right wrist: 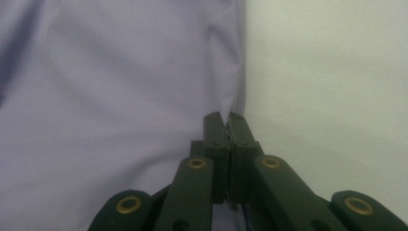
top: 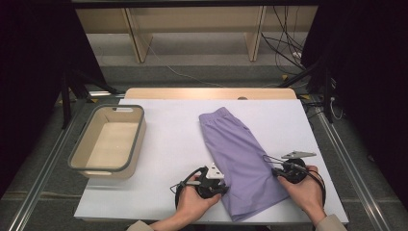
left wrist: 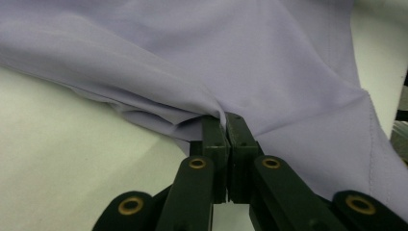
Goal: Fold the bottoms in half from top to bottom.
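We count one garment here: a single pair of lilac shorts point(top: 239, 161) lying flat on the white tabletop point(top: 168, 144), set on a slant with its elastic waistband at the far end and its leg hems towards the person's edge. To its left, well apart, stands one beige bin point(top: 139, 139) with a grey rim; we see nothing in it.

We count two claws, one in each hand. The left claw point(top: 222, 189) sits at the left edge of the shorts, near the hem end. In the left gripper view the left claw point(left wrist: 226, 119) has its two black jaws pressed together on a fold of the lilac cloth, which puckers up into the tips. The right claw point(top: 274, 169) sits at the opposite, right edge of the shorts, slightly farther up the tabletop. In the right gripper view the right claw point(right wrist: 224, 118) is likewise pressed together, and a thin edge of the fabric appears to be pinched between the tips, though the blur there keeps us from being fully sure how much cloth is caught.

Both hands rest low at the near side of the tabletop, with the shorts between them. One cable trails from each claw, two in all.
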Tool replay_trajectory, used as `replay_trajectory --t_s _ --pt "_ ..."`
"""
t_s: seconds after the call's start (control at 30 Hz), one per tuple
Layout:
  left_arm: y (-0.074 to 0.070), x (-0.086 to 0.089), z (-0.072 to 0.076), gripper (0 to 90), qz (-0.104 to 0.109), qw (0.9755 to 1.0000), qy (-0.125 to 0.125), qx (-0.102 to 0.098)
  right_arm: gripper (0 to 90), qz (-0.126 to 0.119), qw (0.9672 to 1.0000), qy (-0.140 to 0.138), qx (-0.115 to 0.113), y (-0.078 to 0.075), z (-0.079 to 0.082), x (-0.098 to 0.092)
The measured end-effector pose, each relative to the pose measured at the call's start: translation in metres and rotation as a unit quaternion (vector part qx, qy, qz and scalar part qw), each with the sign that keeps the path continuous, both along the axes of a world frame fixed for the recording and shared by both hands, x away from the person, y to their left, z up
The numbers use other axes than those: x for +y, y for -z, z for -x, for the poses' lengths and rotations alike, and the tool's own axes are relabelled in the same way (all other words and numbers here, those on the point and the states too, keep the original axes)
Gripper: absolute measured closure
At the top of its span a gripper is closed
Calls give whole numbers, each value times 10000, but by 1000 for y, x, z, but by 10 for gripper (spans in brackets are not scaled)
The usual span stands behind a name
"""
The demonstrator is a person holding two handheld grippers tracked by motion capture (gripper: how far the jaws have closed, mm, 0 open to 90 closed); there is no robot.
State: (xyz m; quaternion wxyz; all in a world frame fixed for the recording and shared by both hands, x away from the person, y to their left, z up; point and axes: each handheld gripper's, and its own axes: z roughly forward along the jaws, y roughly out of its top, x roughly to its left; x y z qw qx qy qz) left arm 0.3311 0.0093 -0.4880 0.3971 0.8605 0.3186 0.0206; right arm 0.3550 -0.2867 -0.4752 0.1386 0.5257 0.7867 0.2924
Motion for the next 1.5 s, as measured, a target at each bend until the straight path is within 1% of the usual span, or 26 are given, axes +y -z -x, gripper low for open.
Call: replay_trajectory --t_s 0.07,0.13,0.27,0.43,0.53,0.63,0.7,0.8,0.93,1.13,1.27,1.43,1.5 --pt "-2 3 -1 881 58 10000 9 80 895 -47 10000 -15 32 -1 0 0" --pt "-4 6 -2 881 93 9999 17 118 895 -66 10000 -18 50 -2 0 0" --pt "-6 11 -1 881 88 9999 52 80 895 -99 9999 -42 77 -2 1 2" --pt "-9 19 0 881 90 9999 96 96 895 -145 9997 -49 183 -2 4 5" --pt "-11 26 1 881 113 9998 118 125 895 -206 9995 -64 247 -2 5 7" --pt "-12 34 1 881 66 9998 138 148 894 -306 9989 -83 336 -2 7 11" --pt "-12 41 2 881 68 9997 154 193 894 -291 9989 -88 349 -2 9 14" --pt "-12 49 2 881 58 9996 167 209 894 -371 9984 -115 419 -2 11 18" --pt "-15 57 2 881 95 9996 175 208 894 -369 9980 -176 478 -3 15 25" --pt "-17 63 5 882 150 9995 199 218 896 -390 9977 -218 504 -4 19 30" --pt "-19 68 6 882 128 9994 234 220 895 -387 9975 -265 536 -4 21 33" --pt "-19 76 7 881 136 9993 246 253 895 -479 9967 -300 591 -5 25 38" --pt "-19 80 8 881 123 9991 291 270 895 -473 9964 -330 615 -5 26 40"
